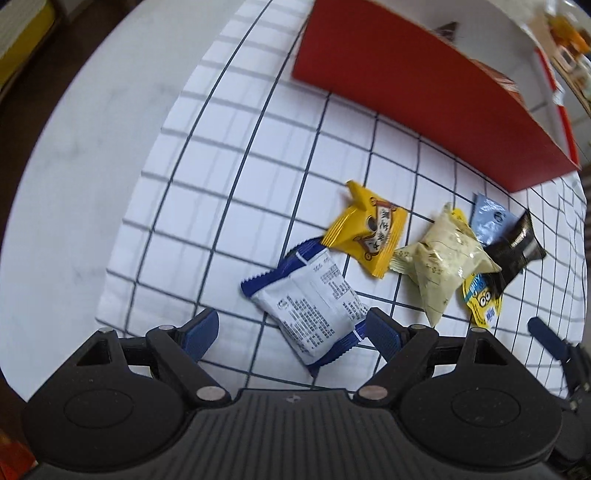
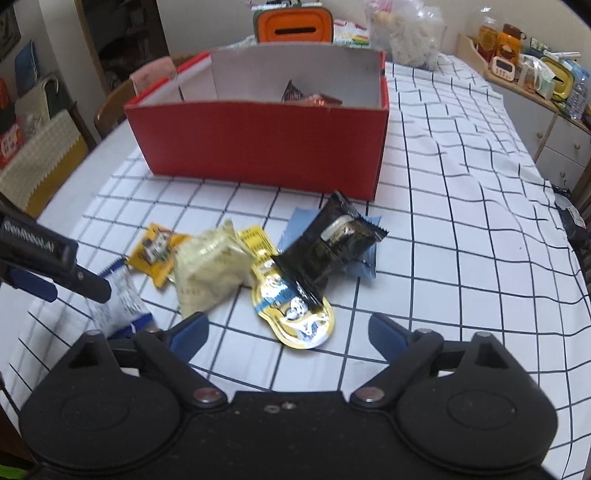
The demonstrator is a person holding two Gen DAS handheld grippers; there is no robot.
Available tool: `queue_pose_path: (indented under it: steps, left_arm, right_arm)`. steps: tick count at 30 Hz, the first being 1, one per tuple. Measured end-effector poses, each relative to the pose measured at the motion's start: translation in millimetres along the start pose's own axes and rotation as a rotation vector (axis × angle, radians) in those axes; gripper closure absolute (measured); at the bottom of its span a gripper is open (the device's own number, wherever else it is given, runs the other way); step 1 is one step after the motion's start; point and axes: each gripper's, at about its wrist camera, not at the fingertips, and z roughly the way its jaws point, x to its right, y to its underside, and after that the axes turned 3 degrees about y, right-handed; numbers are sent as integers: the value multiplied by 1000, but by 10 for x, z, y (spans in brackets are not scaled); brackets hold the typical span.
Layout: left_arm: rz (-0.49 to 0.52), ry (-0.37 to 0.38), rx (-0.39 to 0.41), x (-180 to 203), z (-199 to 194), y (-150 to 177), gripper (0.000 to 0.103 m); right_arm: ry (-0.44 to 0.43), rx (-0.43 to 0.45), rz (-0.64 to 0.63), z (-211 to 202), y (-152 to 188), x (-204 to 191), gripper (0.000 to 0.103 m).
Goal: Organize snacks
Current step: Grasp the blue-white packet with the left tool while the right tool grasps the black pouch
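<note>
Several snack packets lie in a loose pile on the checked cloth in front of a red box (image 2: 258, 144). My left gripper (image 1: 291, 330) is open, its jaws astride the near end of a white-and-blue packet (image 1: 314, 299), without closing on it. Beyond lie a yellow packet (image 1: 367, 238), a cream packet (image 1: 439, 258), a black packet (image 1: 517, 247), a light blue packet (image 1: 489, 218) and a yellow minion pouch (image 1: 482, 295). My right gripper (image 2: 288, 332) is open and empty, just short of the minion pouch (image 2: 291, 299) and black packet (image 2: 332, 243). The left gripper (image 2: 55, 258) shows at the left of the right wrist view.
The red box (image 1: 406, 88) has white inner walls and holds a few snacks (image 2: 310, 96). An orange container (image 2: 291, 24) and a clear bag (image 2: 406, 33) stand behind it. A shelf with jars (image 2: 517, 62) is at the right, chairs (image 2: 48, 147) at the left.
</note>
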Motion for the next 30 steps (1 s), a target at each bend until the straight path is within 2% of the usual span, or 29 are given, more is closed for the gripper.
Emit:
queue_pose_path:
  steps: [5, 9, 19, 25, 30]
  left_arm:
    - [-72, 13, -30, -19, 68, -14, 16]
    - [-147, 22, -51, -52, 118, -47, 16]
    - [-240, 7, -56, -75, 180, -77, 16]
    - [-249, -11, -61, -24, 231, -97, 17]
    - [-237, -38, -62, 81, 282, -121, 21]
  right_arm:
    - [-3, -16, -13, 78, -12, 53, 16]
    - [-17, 10, 39, 24, -125, 151, 16]
    - [10, -23, 414, 239, -393, 442, 22]
    - [23, -68, 586, 416, -443, 450, 35]
    - [56, -71, 592, 486, -497, 362, 48]
